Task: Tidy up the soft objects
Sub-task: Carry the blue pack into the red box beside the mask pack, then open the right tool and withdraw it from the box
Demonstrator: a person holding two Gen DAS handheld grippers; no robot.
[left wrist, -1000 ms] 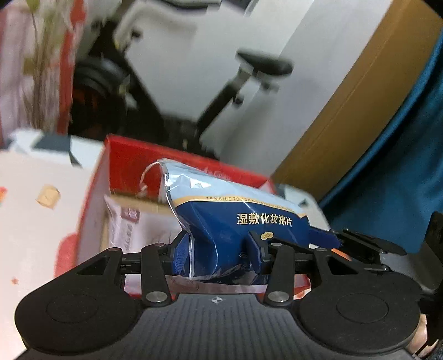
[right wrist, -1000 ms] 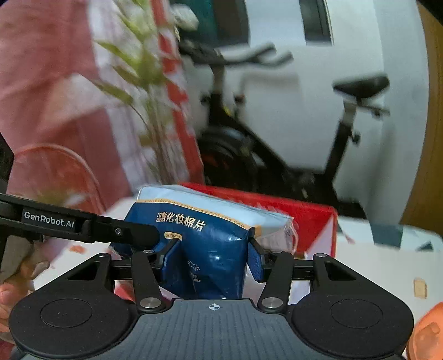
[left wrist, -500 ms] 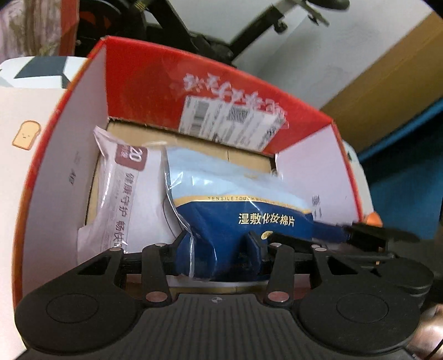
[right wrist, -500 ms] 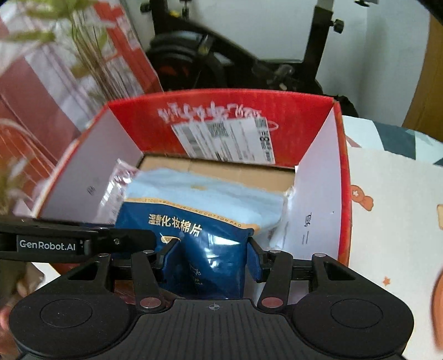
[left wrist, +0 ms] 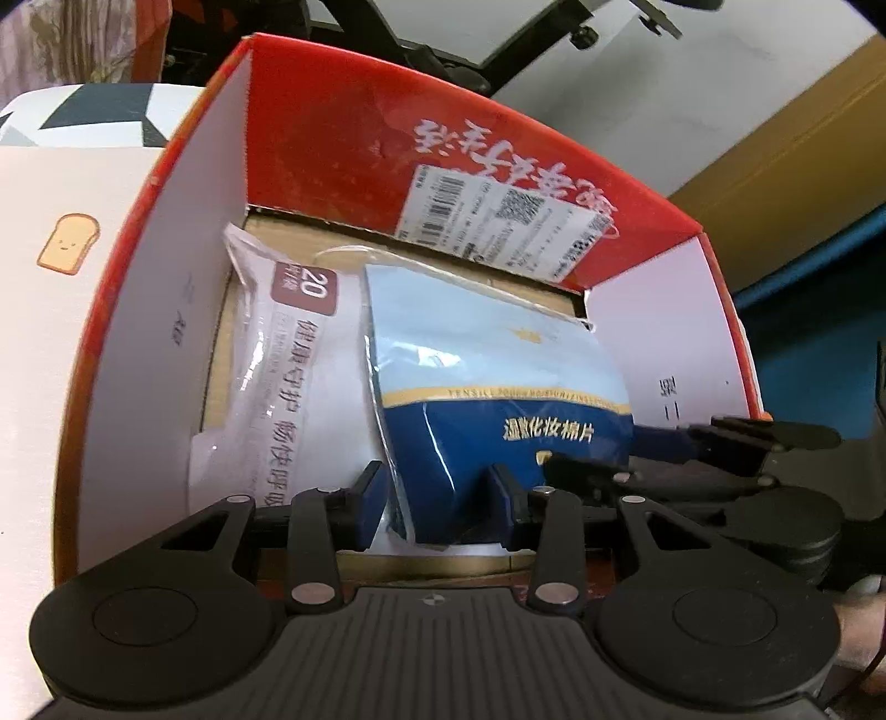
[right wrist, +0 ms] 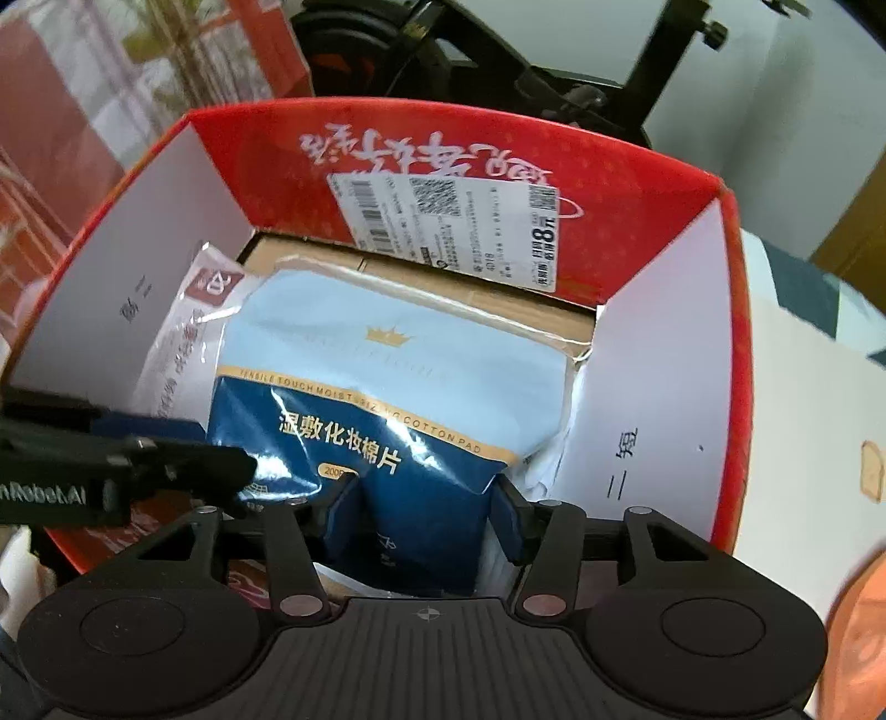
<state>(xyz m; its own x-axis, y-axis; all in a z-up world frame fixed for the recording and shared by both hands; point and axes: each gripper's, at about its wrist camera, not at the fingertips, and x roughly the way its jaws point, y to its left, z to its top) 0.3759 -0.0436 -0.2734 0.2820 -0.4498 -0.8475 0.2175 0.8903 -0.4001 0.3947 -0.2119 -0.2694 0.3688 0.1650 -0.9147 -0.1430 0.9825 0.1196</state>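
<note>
A blue pack of cotton pads (left wrist: 498,360) (right wrist: 387,376) lies slanted inside a red cardboard box (left wrist: 332,127) (right wrist: 266,166), next to a white pack (left wrist: 288,343) (right wrist: 188,321) on its left. My left gripper (left wrist: 437,507) pinches the pack's near left corner; its jaws are closing with the pack between the pads. My right gripper (right wrist: 426,515) is shut on the pack's near right part. Each gripper shows in the other's view: the right one (left wrist: 747,459) at the right, the left one (right wrist: 138,465) at the left.
The box stands on a white cloth with toast prints (left wrist: 66,249) (right wrist: 803,415). A shipping label (left wrist: 498,221) is stuck on the box's far wall. Behind the box is an exercise bike (right wrist: 498,55), with a plant (right wrist: 166,44) at the far left.
Both grippers have tipped downward and sunk with the blue pack, from above the box's rim to inside the box, where it now rests beside the white pack.
</note>
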